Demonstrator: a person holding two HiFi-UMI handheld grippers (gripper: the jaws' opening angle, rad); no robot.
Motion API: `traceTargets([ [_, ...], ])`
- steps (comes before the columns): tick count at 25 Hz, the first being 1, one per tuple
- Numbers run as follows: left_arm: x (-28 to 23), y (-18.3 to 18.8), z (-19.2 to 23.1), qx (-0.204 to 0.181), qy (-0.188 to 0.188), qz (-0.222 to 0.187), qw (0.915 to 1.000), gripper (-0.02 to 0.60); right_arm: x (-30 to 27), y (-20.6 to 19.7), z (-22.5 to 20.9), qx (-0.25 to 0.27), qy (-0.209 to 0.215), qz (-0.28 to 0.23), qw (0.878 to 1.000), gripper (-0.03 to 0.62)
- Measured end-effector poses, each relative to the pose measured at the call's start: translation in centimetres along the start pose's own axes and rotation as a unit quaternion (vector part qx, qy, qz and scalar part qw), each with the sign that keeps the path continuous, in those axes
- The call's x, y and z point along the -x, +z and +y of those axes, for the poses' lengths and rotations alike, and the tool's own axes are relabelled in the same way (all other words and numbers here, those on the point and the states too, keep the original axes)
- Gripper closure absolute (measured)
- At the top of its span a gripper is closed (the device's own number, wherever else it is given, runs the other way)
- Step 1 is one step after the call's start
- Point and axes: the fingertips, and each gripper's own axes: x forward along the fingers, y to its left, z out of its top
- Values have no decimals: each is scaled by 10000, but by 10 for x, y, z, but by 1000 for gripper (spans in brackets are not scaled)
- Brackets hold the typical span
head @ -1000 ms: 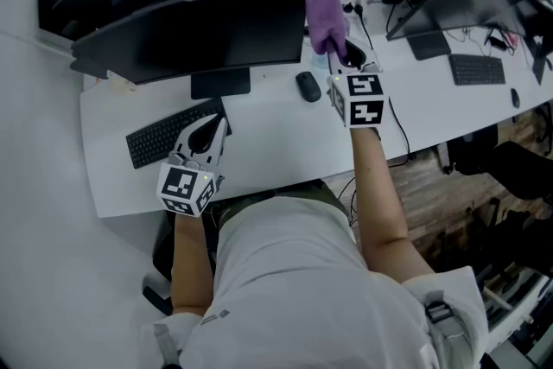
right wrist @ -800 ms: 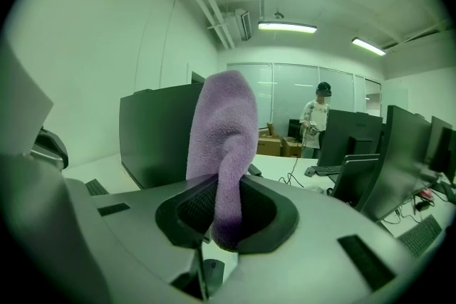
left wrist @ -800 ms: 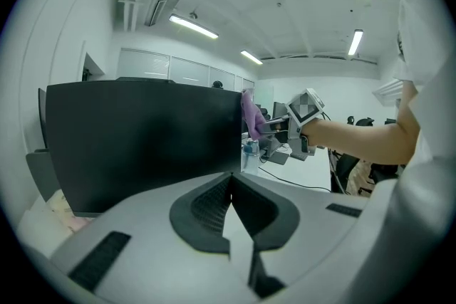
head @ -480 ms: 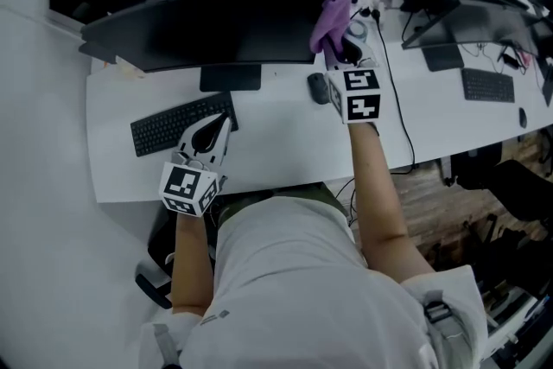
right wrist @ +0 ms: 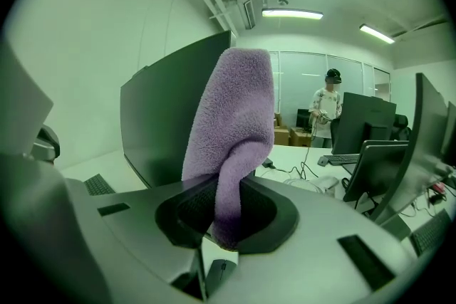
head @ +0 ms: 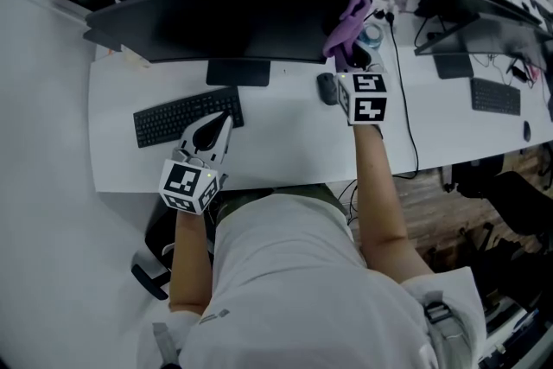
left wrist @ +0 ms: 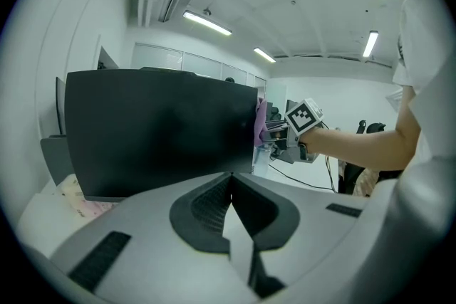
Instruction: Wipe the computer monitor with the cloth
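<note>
Now that your right gripper [head: 350, 58], clamped on the purple cloth [head: 347, 23], has brought it up to the right end of the monitor [head: 216, 17] in the upper middle of the head view, the cloth looks to be at or just beside the screen edge, so wiping can probably begin. Your left gripper [head: 210, 132], jaws together and empty, stays by the keyboard [head: 186, 117] at centre left.

Left gripper [left wrist: 230, 181], jaws together, faces the dark monitor [left wrist: 157, 132].
</note>
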Motion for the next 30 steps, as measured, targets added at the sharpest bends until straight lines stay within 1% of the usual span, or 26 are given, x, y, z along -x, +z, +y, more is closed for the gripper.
traceTargets([
  [11, -8, -11, 8, 67, -72, 160, 9998, 581, -16, -34, 0, -44, -78, 323, 9994, 525],
  [20, -7, -22, 17, 89, -91, 309, 9994, 581, -31, -73, 1, -170, -127, 675, 9975, 526],
  [30, 2, -33, 30, 139, -17, 404, 9991, 581, -46, -121, 5, -304, -160, 1146, 9928, 525],
])
